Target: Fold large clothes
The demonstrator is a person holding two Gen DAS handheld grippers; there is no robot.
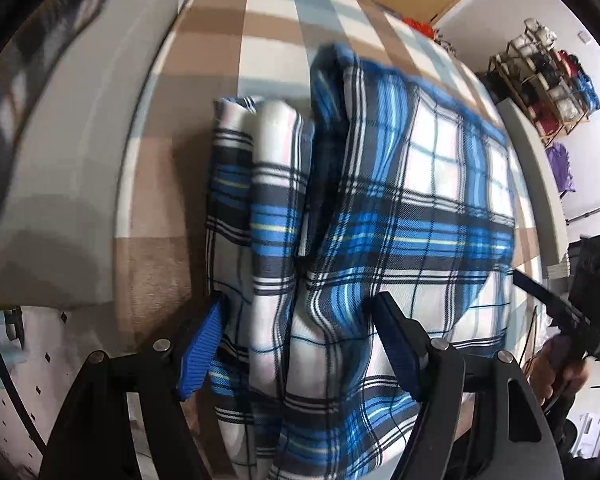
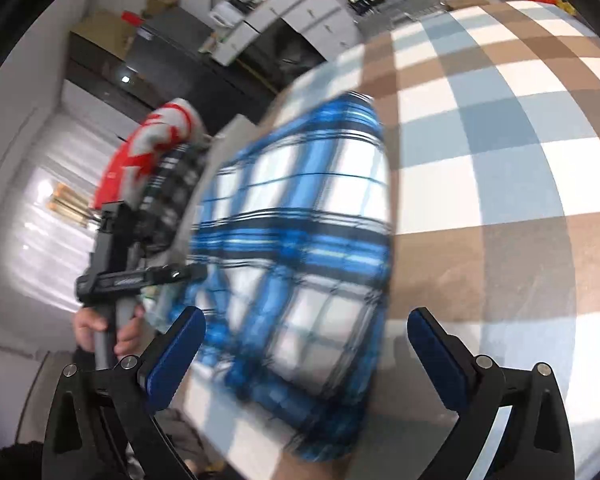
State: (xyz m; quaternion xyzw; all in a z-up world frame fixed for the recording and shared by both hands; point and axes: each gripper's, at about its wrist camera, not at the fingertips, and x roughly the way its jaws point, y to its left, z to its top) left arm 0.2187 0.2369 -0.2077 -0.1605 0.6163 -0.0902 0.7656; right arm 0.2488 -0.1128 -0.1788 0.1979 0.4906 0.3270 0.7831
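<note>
A blue, white and black plaid garment lies folded in thick layers on the checked brown, blue and white cover. My left gripper points steeply down at its near end. The jaws stand open and a bunched fold sits between the blue pads without being squeezed. In the right wrist view the same garment appears blurred. My right gripper stands wide open above its near edge, holding nothing. A hand holds the left tool's handle at the left.
The checked cover spreads bare to the right of the garment. A red and white cloth lies past the left edge. A wooden shelf with clothes and a purple garment stand by the wall. Cabinets stand behind.
</note>
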